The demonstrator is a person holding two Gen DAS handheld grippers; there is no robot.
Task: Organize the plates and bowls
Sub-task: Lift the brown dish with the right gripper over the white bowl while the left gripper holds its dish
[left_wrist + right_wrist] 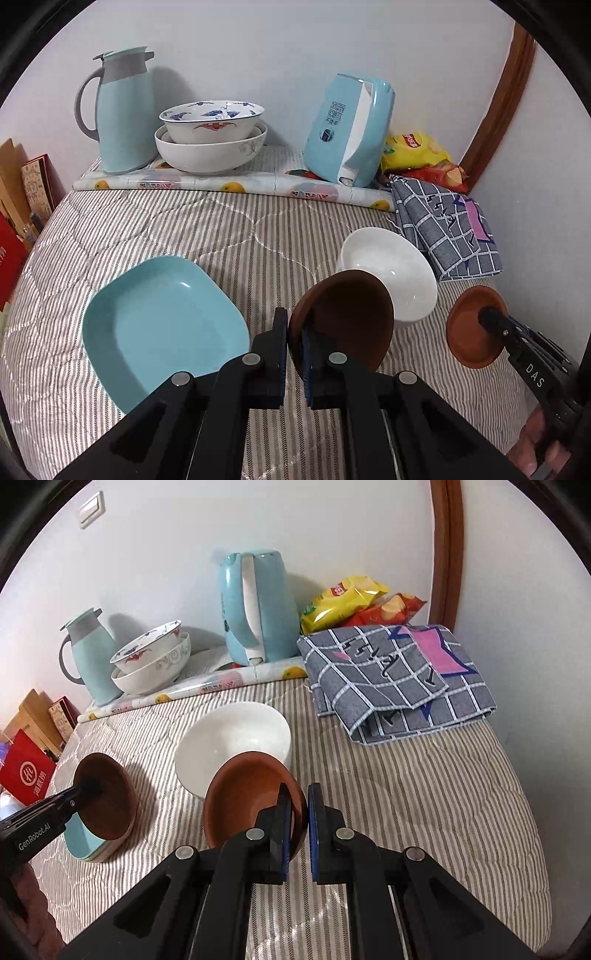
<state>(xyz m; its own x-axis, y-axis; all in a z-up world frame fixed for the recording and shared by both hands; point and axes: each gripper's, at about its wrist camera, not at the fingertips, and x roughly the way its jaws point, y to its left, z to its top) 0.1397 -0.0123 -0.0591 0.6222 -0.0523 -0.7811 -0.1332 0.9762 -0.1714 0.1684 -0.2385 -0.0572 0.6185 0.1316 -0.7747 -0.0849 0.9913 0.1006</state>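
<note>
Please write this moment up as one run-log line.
left gripper: shut on dark brown round dish | right gripper: shut on reddish-brown round dish | both dishes: above striped cloth

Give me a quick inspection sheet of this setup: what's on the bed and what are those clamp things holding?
Surface: striped quilt, patterned mat at the back.
Job's things: teal plate and white bowl on the quilt; two stacked bowls on the mat.
Clutter: flask, kettle, snack bags, folded cloth.
Grippers: left hand-held gripper shut on a dark brown dish; right hand-held gripper shut on an orange-brown dish.
Cables: nothing seen.
Surroundings: white wall, wooden door frame, boxes at left.
</note>
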